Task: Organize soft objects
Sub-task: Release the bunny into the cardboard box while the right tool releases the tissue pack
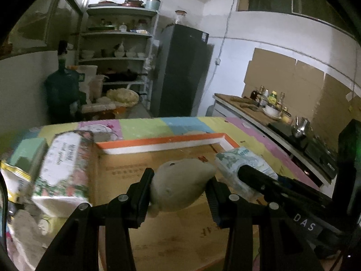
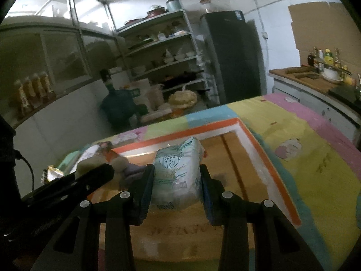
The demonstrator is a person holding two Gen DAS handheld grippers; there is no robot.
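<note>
My left gripper [image 1: 180,180] is shut on a grey plush toy [image 1: 180,183] and holds it above the floor of an open cardboard box [image 1: 158,164] with an orange and white rim. My right gripper [image 2: 177,180] is shut on a white tissue pack with green print [image 2: 177,176], also over the box [image 2: 266,158]. In the left wrist view the tissue pack [image 1: 243,164] and the right gripper's black finger [image 1: 252,176] show just right of the plush. In the right wrist view the plush [image 2: 90,162] shows at the left behind the left gripper's finger [image 2: 99,176].
A flower-printed tissue box [image 1: 65,167], a mint box [image 1: 27,155] and a yellow packet [image 1: 11,176] lie left of the cardboard box. A purple soft item [image 2: 130,174] lies inside it. A colourful mat [image 2: 315,158] covers the table. A counter with bottles [image 1: 270,103] stands at the right.
</note>
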